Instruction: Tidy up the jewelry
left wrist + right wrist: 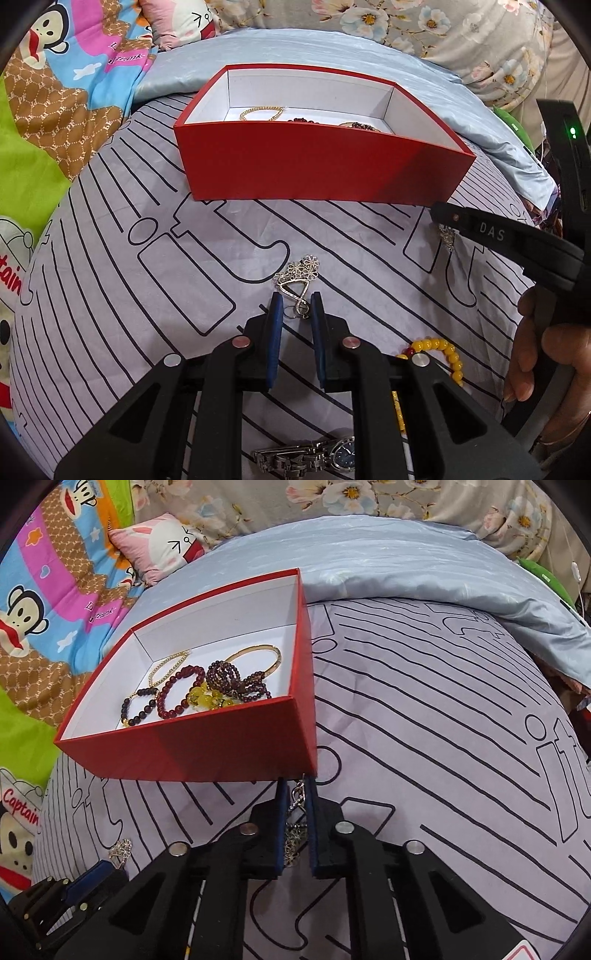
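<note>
Right gripper (295, 805) is clamped on a silver chain piece (297, 797), tips just short of the near right corner of the red box (236, 749); chain hangs between the blue pads. In the left wrist view the same gripper (445, 218) sits off the box's right front corner, chain dangling below it. Left gripper (295, 310) has its pads narrowed around a silver flower-and-loop piece (299, 277) lying on the striped grey sheet (110, 258); can't tell if the pads actually press it. Box is open-topped, white inside, bracelets (207, 690) piled toward its near right end, far left half bare. Clear sheet between left gripper and the box front wall. Yellow bead bracelet (439, 350) and wristwatch (306, 456) lie on the sheet close by the left gripper's body. Blue duvet edge (369, 51) runs behind the box
</note>
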Tool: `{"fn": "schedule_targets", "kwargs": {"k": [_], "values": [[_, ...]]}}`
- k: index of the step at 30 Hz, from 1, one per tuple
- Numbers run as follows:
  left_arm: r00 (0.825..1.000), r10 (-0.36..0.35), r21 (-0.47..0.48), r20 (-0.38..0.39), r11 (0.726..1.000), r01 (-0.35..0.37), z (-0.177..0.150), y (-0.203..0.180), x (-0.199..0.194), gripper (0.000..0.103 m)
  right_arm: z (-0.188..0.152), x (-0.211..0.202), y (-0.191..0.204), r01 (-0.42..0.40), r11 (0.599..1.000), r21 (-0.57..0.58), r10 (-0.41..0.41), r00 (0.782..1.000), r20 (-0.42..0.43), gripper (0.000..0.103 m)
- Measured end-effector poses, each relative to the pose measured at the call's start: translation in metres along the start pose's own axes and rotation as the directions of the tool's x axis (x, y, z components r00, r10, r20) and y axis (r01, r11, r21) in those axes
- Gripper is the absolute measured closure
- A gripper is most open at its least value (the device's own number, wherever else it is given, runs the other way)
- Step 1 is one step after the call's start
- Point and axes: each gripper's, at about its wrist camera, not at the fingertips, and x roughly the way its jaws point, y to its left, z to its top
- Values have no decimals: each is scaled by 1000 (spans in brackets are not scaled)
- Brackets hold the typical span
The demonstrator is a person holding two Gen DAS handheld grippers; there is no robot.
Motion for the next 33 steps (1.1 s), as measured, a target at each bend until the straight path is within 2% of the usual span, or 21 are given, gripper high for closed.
{"fn": "schedule_targets", "kwargs": {"k": [9,18,19,20,33], "values": [[1000,-8,-19,-5,1000,8,0,2,-1,88,-16,-20,-4,-36,999,23,36,999,7,96],[1000,2,-12,0,1000,-2,-6,-4,-15,88,-45,-65,3,-83,996,22,83,996,25,96],[1000,-1,-11,6,1000,1,-6,-5,-19,100,-47,-68,5,-87,996,19,87,996,26,96],[1000,-3,-8,6,1000,3,-6,-6,-21,103,-51,-74,7,-95,995,14,95,995,27,96],[998,-20,-19,61,1000,21,-10,-2,-59,103,-80,-122,23,-141,989,-39,143,988,54,96]]}}
